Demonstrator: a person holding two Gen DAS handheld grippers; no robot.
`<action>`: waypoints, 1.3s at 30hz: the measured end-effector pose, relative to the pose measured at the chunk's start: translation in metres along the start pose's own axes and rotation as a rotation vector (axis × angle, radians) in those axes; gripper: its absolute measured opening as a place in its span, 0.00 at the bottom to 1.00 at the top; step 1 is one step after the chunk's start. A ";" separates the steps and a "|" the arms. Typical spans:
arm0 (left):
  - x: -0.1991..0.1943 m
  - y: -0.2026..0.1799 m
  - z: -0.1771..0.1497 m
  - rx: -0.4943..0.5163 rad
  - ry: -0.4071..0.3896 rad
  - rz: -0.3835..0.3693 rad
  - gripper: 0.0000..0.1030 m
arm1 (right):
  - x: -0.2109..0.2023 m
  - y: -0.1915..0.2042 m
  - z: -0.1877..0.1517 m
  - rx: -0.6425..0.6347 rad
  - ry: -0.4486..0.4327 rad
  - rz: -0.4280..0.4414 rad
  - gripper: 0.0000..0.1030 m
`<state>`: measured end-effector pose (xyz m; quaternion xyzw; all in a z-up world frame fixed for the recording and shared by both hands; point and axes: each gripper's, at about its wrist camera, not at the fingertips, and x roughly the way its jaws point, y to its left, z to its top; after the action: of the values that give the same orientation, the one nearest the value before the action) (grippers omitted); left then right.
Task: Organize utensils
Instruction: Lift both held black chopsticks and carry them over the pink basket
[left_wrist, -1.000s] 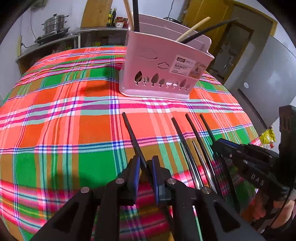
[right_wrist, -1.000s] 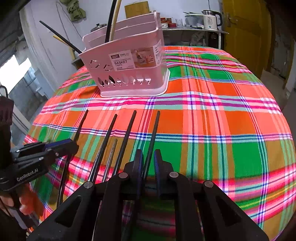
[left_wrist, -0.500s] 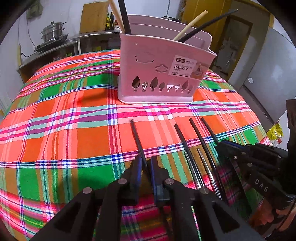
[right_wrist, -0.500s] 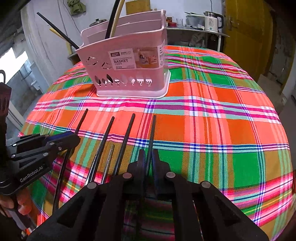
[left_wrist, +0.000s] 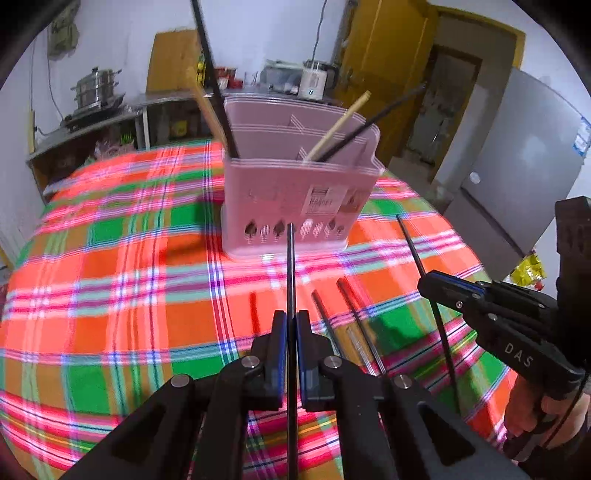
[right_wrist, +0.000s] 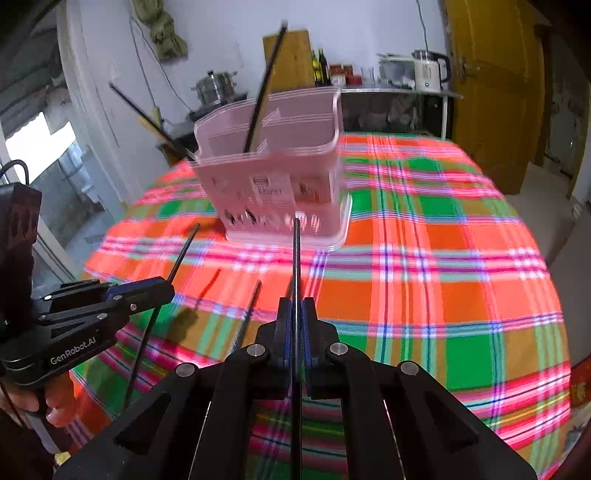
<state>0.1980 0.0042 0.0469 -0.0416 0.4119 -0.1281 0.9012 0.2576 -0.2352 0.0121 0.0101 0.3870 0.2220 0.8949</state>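
Chopsticks are off the cloth in both hands. The left hand-held gripper (left_wrist: 291, 325) is clenched on a black chopstick (left_wrist: 291, 266), which runs straight out between its blue-lined fingers (left_wrist: 281, 332) toward the pink basket (left_wrist: 295, 192). The right hand-held gripper (right_wrist: 295, 314) grips a second black chopstick (right_wrist: 296, 258) the same way, its tip pointing at the basket's near wall with the cut-out shapes.

From the left camera the right hand-held gripper shows at the right edge, its chopstick slanting up past the fingers and clear of the cloth. The right camera returns the favour, showing the left one at the left edge.

The basket stands upright toward the far side of the round worktop (left_wrist: 110, 266), which is covered in a bright plaid cloth of orange, green and pink. Standing in the basket are a black chopstick (left_wrist: 210, 74) and a pale wooden one (left_wrist: 207, 110) at its left end, and another wooden (left_wrist: 340, 125) and black one (left_wrist: 380, 118) leaning right (the picture is blurred, so I cannot tell the exact compartments).

Still lying on the cloth, between the two grippers, are two dark chopsticks (left_wrist: 354, 321) side by side and a thinner pale metal piece (left_wrist: 360, 347) near them.

A steel pot (left_wrist: 96, 88) sits on a shelf at the far left, a white kettle (right_wrist: 426, 72) on the far counter.
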 end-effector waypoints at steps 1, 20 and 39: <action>-0.005 -0.002 0.003 0.006 -0.012 -0.002 0.05 | -0.003 0.000 0.003 0.002 -0.012 0.004 0.05; -0.075 -0.007 0.038 0.037 -0.170 -0.041 0.05 | -0.073 0.000 0.040 0.019 -0.218 0.023 0.05; -0.093 0.000 0.059 0.037 -0.200 -0.050 0.05 | -0.090 0.009 0.059 0.022 -0.307 0.072 0.05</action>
<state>0.1837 0.0271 0.1536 -0.0479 0.3164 -0.1533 0.9349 0.2408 -0.2540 0.1168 0.0676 0.2474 0.2455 0.9349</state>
